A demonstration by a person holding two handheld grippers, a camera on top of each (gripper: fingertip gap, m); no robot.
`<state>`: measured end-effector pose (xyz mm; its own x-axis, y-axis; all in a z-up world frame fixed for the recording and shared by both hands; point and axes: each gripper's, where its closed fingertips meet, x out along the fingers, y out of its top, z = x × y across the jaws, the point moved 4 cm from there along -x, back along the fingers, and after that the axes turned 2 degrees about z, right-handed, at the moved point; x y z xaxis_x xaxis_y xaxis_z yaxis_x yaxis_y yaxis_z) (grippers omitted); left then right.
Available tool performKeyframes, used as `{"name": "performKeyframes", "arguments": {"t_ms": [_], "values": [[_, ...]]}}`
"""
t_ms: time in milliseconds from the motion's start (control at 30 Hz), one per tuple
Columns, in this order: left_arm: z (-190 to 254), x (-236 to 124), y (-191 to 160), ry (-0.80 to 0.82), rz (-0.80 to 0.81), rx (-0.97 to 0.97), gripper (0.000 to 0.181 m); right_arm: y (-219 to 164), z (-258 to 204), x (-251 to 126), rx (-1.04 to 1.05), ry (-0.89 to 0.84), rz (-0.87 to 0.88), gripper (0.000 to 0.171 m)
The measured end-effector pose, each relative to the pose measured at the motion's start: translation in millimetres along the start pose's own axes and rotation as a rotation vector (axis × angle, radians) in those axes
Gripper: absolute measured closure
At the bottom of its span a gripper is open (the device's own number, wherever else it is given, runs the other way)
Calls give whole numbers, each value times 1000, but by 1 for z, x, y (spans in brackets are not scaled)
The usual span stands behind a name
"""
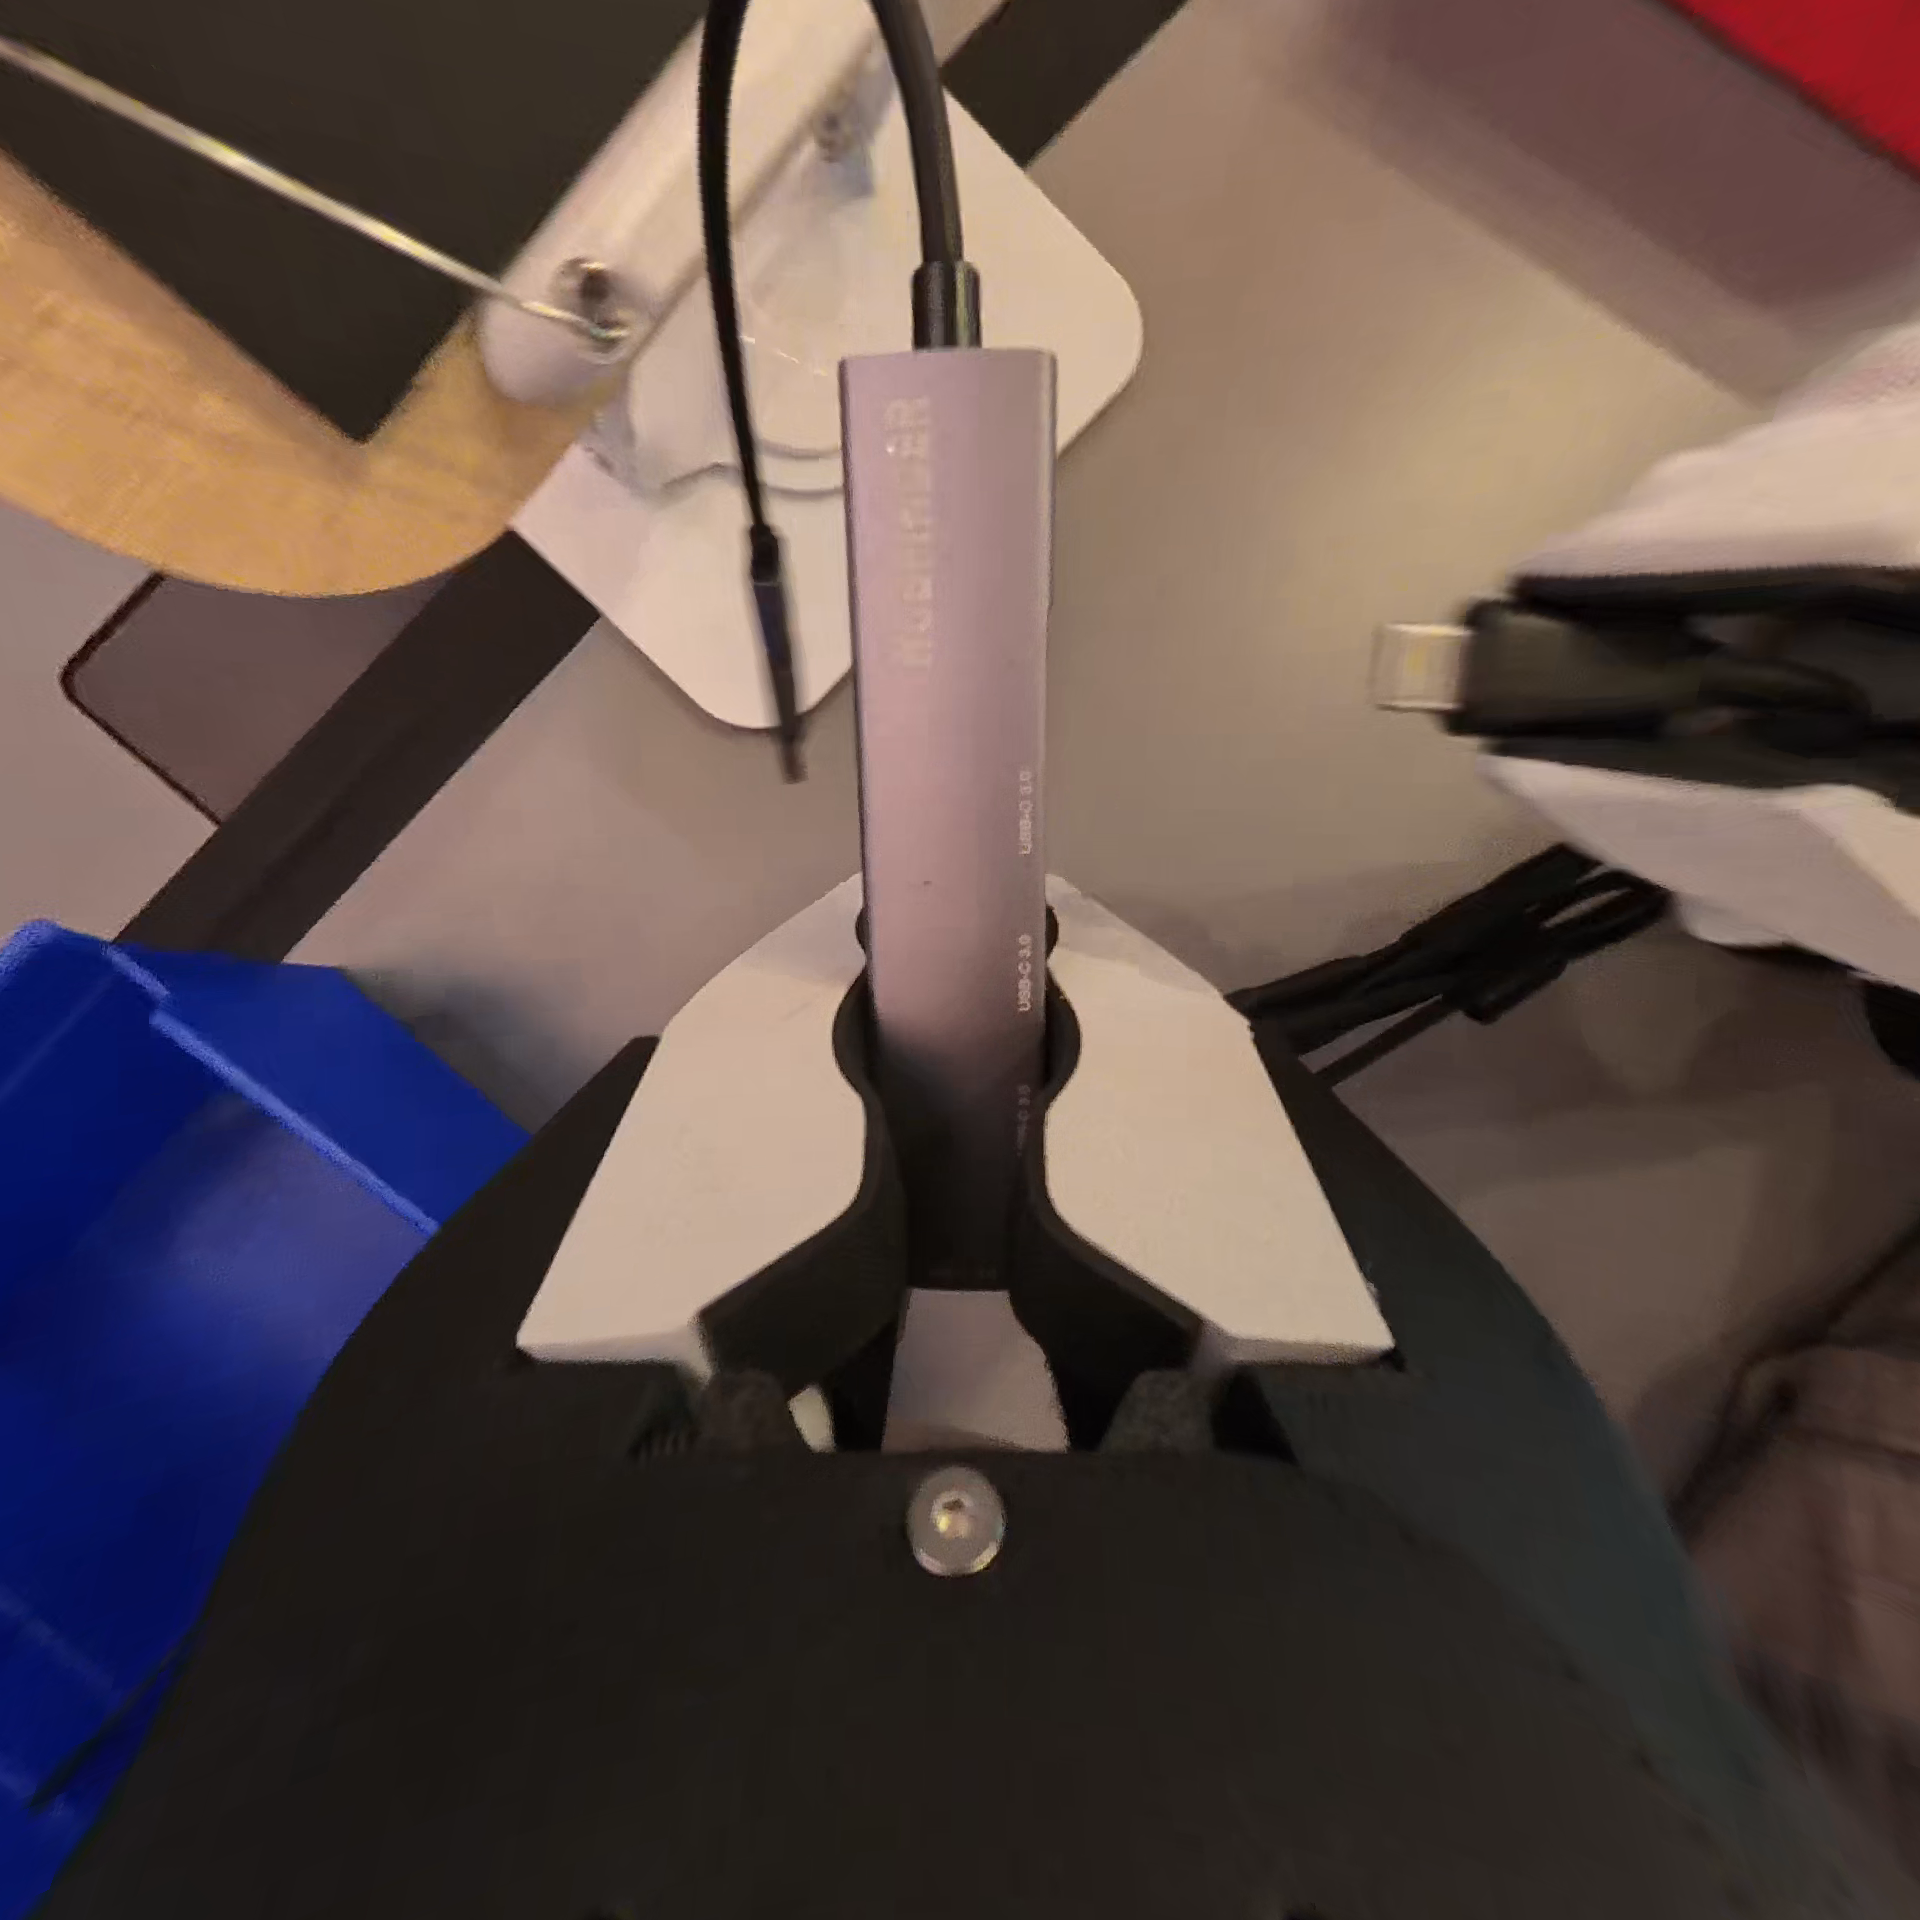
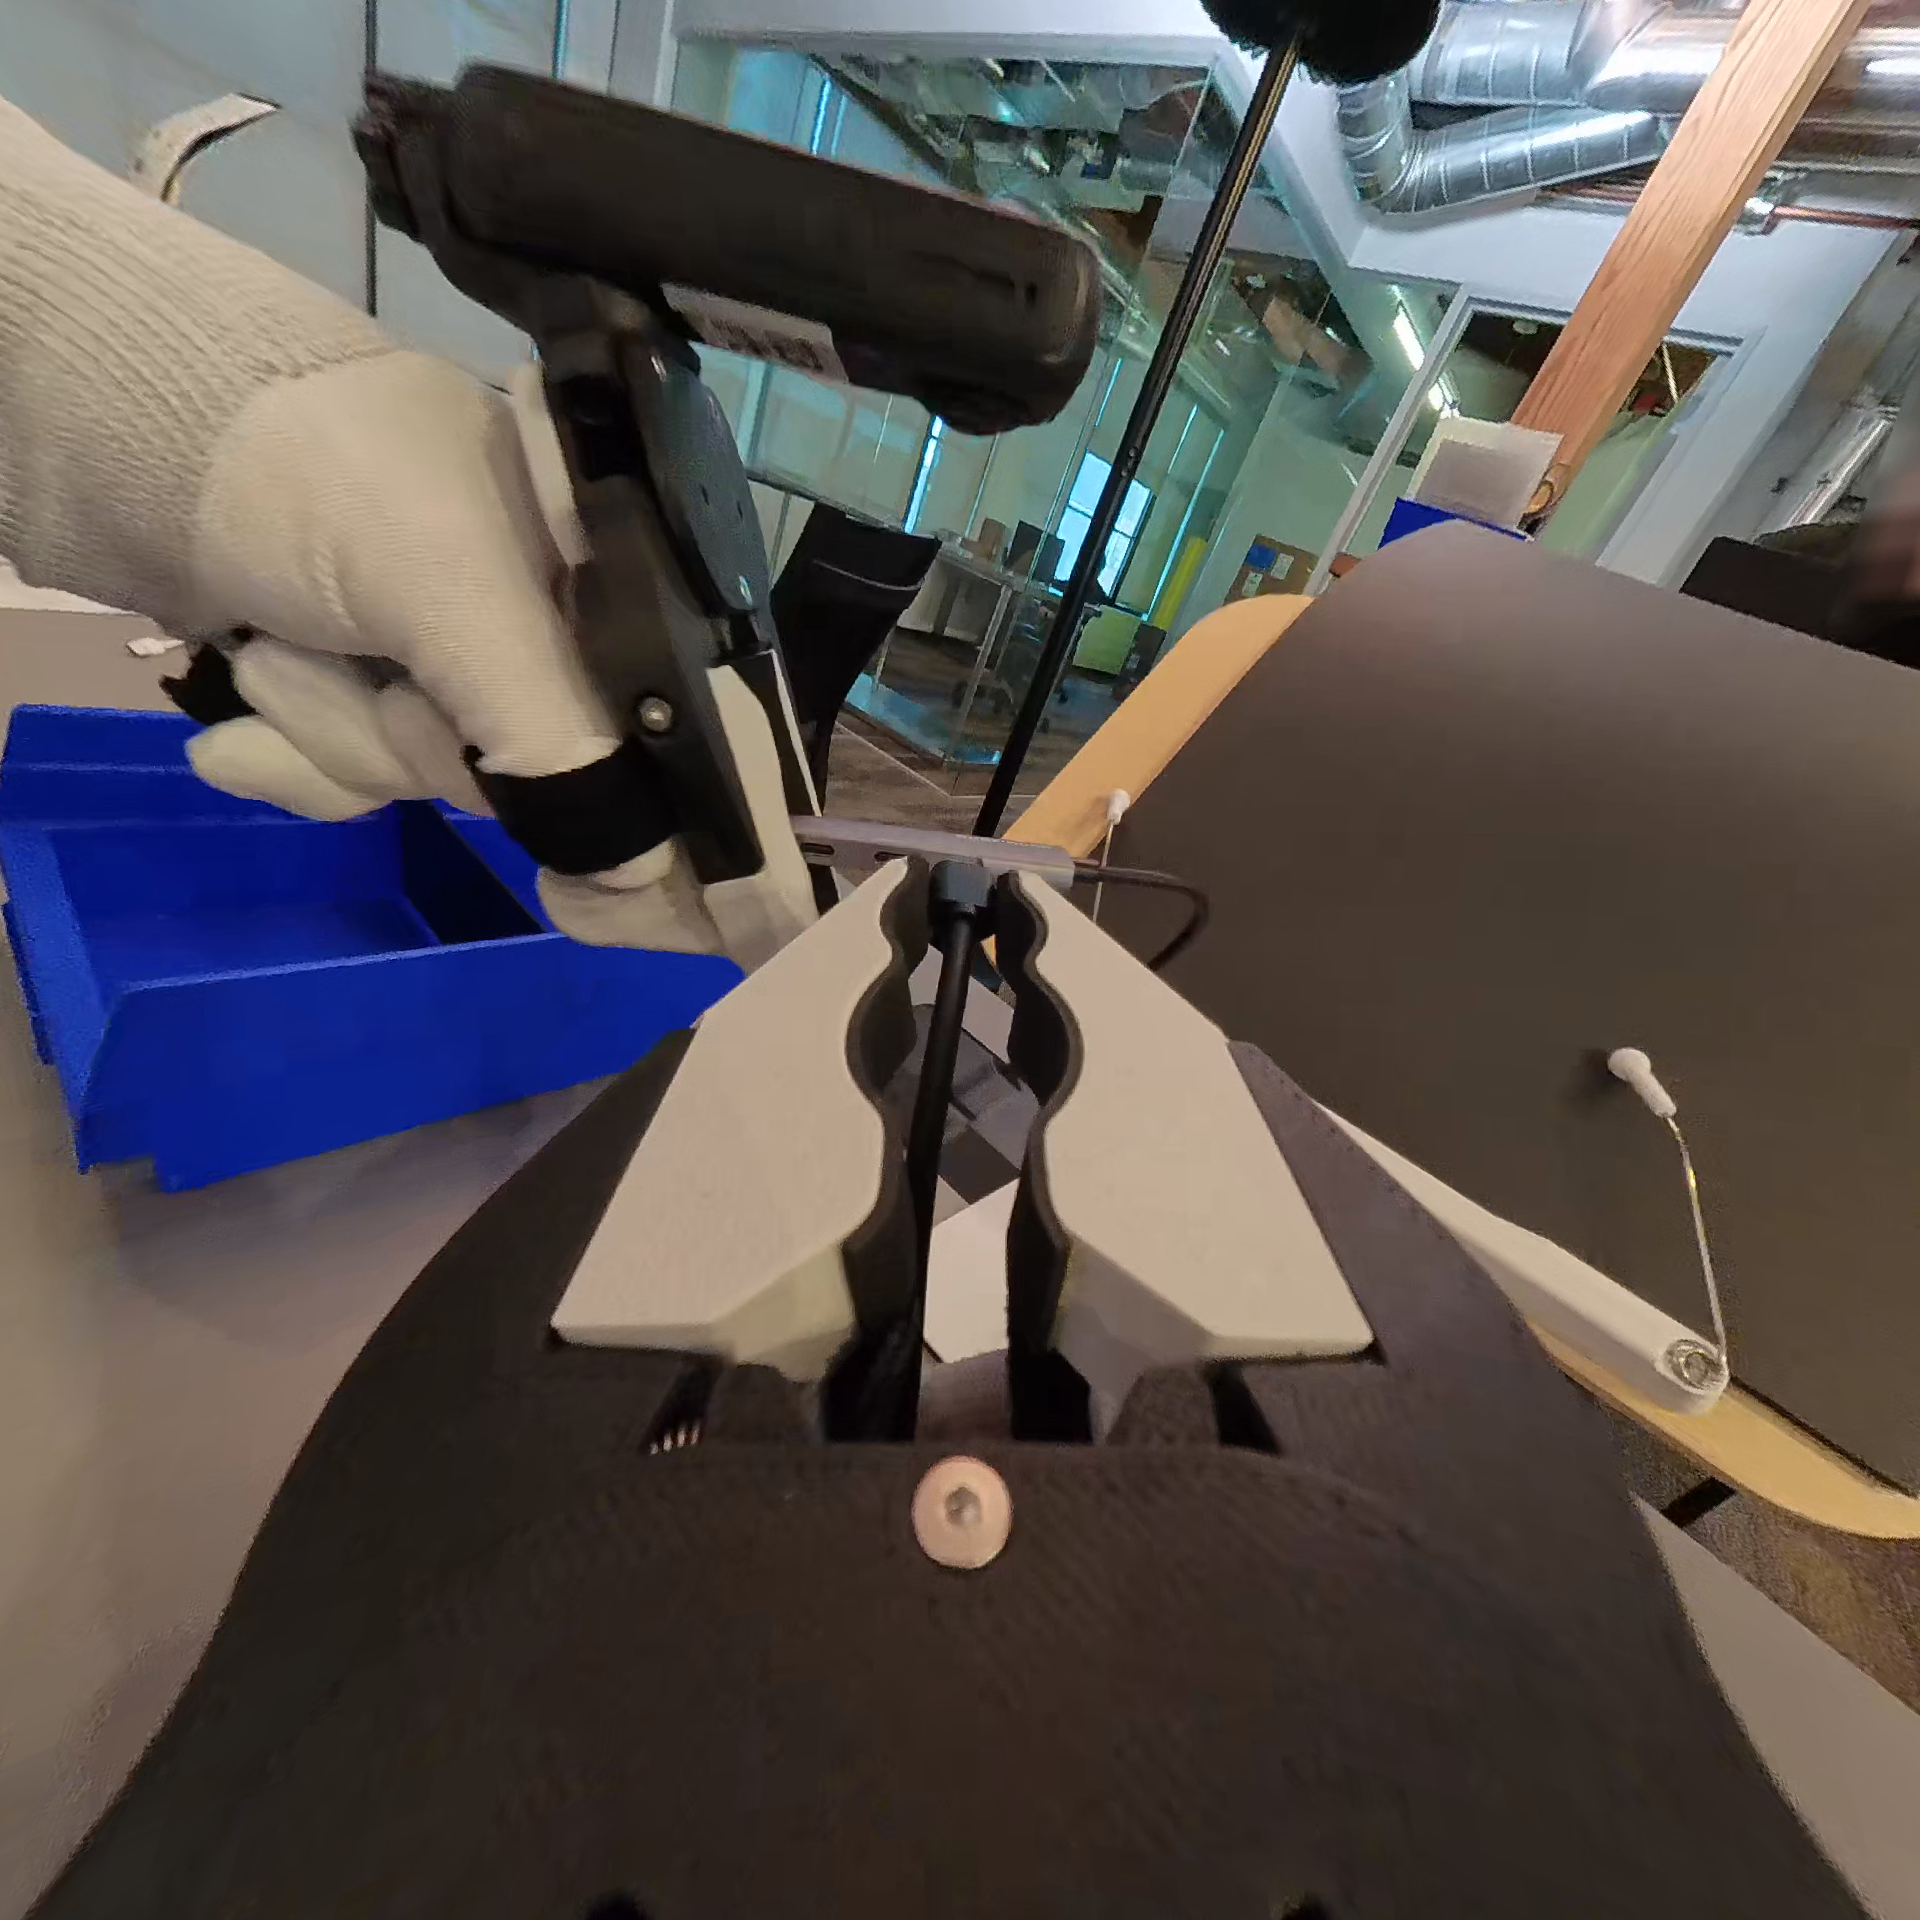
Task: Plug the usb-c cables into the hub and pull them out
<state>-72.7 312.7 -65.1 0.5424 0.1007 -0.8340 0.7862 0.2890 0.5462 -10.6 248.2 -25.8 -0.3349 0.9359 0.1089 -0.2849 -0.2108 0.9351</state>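
Left tongs (image 1: 954, 997) gripping the slim grey aluminium hub (image 1: 945, 644), right tongs (image 2: 958, 904) pinching a black usb-c cable plug (image 2: 954, 891) beside it.

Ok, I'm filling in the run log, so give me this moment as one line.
left gripper: shut on hub | right gripper: shut on usb-c cable | plug: apart from hub, unplugged

In the left wrist view, the hub (image 1: 951, 727) is sitting mid-frame between the left hand-held gripper (image 1: 956, 997) fingers, a bin (image 1: 156, 1247) lying lower left, a cable plug (image 1: 1418, 665) hovering at right.
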Motion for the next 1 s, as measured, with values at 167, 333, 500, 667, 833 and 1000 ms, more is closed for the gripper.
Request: {"name": "performKeyframes", "arguments": {"t_ms": [167,333,500,667,833,1000], "values": [[2,0,0,31,15,15,158,8,3,-4,27,24,18,161],[7,13,-10,18,96,-12,158,19,14,-11,58,30,52,161],[16,34,-15,31,166,-3,158,21,33,-16,67,8,55,161],[26,61,-13,3,213,17,158,23,49,-21,74,-5,51,160],[35,72,8,-113,316,42,159,35,63,-30,102,25,63,160],[38,78,11,-134,365,71,158,44,70,-42,71,69,14,160]]}}
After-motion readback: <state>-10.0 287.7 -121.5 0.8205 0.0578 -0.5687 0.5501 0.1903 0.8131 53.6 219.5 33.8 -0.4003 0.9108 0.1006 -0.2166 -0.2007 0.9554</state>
